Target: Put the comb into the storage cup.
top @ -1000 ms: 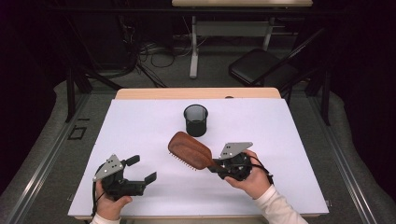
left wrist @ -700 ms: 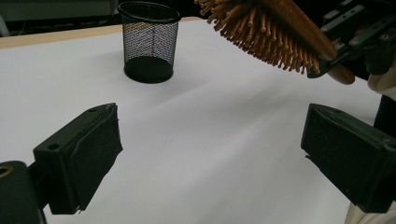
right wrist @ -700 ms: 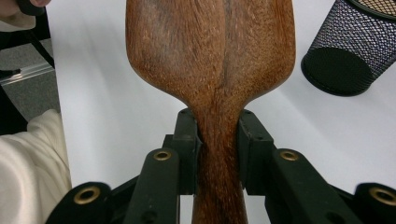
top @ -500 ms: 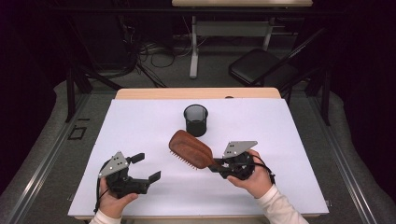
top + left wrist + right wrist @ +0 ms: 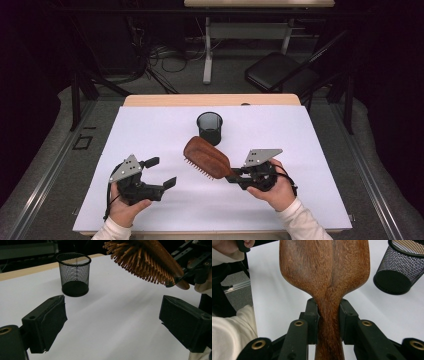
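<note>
jaws first, in the high view: the right gripper (image 5: 235, 176) is clamped on the handle of a brush (image 5: 206, 157), and the left gripper (image 5: 161, 172) stands wide apart with nothing in it. the brush is lifted off the white table (image 5: 150, 130), tilted, head toward the cup (image 5: 209, 127), which stands upright just beyond it and apart from it.

left gripper view: the two black jaws are spread, bare white table (image 5: 112, 315) between them. the brush (image 5: 142, 260) hangs above and beyond the right-hand jaw, its pale wooden bristles pointing down. the cup (image 5: 74, 275) is round black wire mesh.

right gripper view: the gripper (image 5: 329, 320) pinches the narrow neck of the brush (image 5: 324, 267), a smooth, brown, grained wood paddle. the cup (image 5: 400, 267) sits to the right, clear of the brush.
</note>
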`<act>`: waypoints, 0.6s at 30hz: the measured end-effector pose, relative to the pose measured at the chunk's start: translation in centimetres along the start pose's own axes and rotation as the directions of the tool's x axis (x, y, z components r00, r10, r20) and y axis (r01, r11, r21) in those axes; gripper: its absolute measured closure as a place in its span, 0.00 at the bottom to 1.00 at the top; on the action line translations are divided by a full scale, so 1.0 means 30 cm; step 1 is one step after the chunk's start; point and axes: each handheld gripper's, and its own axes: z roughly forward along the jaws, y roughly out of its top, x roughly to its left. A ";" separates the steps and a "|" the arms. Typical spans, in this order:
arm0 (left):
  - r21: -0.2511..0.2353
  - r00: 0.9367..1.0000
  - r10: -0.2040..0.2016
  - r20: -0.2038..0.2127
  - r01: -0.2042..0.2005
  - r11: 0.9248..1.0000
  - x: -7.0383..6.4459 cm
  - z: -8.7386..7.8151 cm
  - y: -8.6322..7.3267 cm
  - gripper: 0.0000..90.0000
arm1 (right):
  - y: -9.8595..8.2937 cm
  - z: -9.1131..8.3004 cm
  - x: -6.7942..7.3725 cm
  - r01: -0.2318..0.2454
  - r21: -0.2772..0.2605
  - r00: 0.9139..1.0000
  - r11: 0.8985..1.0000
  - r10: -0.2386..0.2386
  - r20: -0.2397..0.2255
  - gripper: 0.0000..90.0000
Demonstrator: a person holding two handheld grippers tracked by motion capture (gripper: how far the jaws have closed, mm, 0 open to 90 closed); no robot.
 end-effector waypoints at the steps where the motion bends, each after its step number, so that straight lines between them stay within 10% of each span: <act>1: 0.004 1.000 0.007 0.002 -0.007 1.000 -0.001 0.003 0.005 0.08 | 0.000 -0.001 -0.001 0.000 -0.003 1.000 1.000 0.000 -0.001 0.80; 18: -0.008 0.998 0.022 0.066 -0.022 1.000 -0.019 0.049 0.072 0.09 | 0.002 -0.025 -0.007 -0.001 -0.042 1.000 0.999 0.000 -0.002 0.80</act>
